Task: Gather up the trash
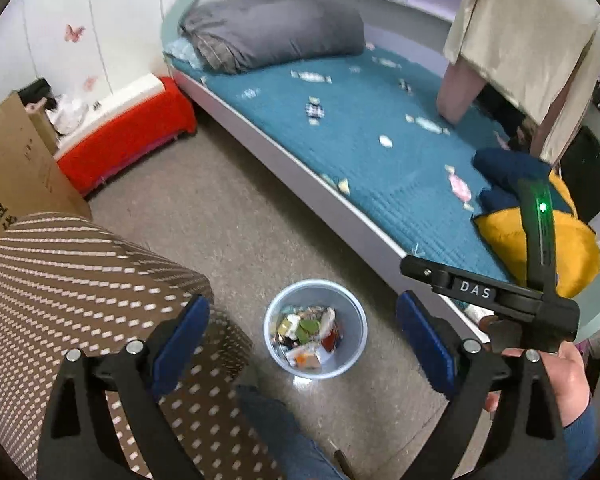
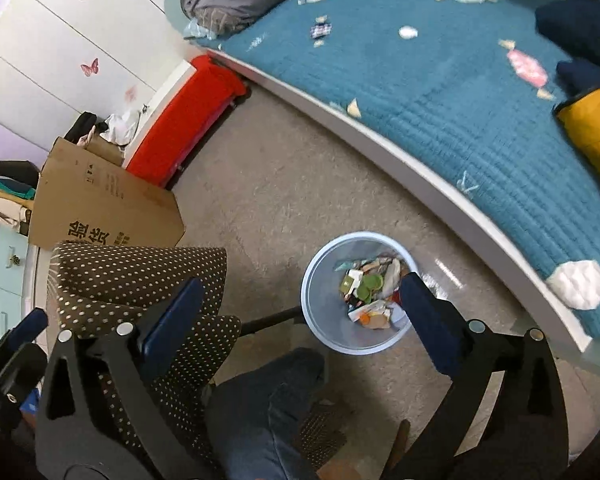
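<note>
Bedroom floor being viewed from above; bin (image 1: 315, 328) holding wrappers beside bed (image 1: 364, 140); left gripper (image 1: 300, 340) and right gripper (image 2: 300, 312) both being held wide, empty; candy wrappers (image 1: 458, 188) on bed likely light, crinkly, best being pinched at twisted ends

Black-framed left gripper (image 1: 302, 340) – blue pads, silver screws; right gripper (image 2: 300, 300) alike.
</note>
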{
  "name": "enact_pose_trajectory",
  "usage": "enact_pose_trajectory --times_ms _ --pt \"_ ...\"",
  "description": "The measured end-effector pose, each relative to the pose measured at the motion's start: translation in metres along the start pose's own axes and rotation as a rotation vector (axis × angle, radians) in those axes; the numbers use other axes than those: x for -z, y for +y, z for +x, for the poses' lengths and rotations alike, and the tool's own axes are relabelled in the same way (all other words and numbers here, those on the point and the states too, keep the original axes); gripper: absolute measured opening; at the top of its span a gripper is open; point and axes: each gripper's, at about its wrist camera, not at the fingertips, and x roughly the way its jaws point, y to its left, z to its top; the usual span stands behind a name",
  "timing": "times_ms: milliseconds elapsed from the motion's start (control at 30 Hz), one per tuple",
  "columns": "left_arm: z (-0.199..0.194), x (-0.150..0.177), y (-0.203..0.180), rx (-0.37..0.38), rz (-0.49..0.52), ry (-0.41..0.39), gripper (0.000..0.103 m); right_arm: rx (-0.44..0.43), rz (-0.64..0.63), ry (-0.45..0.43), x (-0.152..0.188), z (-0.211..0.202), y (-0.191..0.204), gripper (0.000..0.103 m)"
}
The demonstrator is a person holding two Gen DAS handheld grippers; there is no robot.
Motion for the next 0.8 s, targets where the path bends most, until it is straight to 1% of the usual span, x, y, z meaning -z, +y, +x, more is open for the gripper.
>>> enact_pose_trajectory --times_ms 133,267,400,500,600,667,733,800 --pt "-0.042 0.007 0.009 0.001 -0.035 -0.092 0.094 -0.008 -0.048 -0.059 0.004 -0.035 0.026 0.097" --pt "-0.085 0.016 0.019 -0.015 -0.068 -0.18 0.095 -0.023 -0.112 -0.13 0.012 -0.076 0.063 0.097" --pt "-0.126 0.025 0.028 -0.052 -0.106 -0.263 0.097 -0.043 -0.183 -0.192 0.024 -0.114 0.102 0.097" --pt "-0.155 0.034 0.037 -0.093 -0.127 -0.322 0.098 -0.046 -0.232 -0.221 0.036 -0.134 0.128 0.097" --pt "-0.183 0.044 0.046 -0.156 -0.137 -0.371 0.098 -0.052 -0.293 -0.263 0.05 -0.158 0.156 0.097" --pt "-0.199 0.052 0.052 -0.23 -0.151 -0.396 0.098 -0.055 -0.342 -0.294 0.06 -0.173 0.176 0.097" --pt "-0.218 0.062 0.057 -0.295 -0.166 -0.443 0.098 -0.057 -0.381 -0.32 0.069 -0.187 0.193 0.097" --pt "-0.233 0.069 0.061 -0.338 -0.181 -0.467 0.098 -0.065 -0.428 -0.353 0.08 -0.202 0.213 0.097"
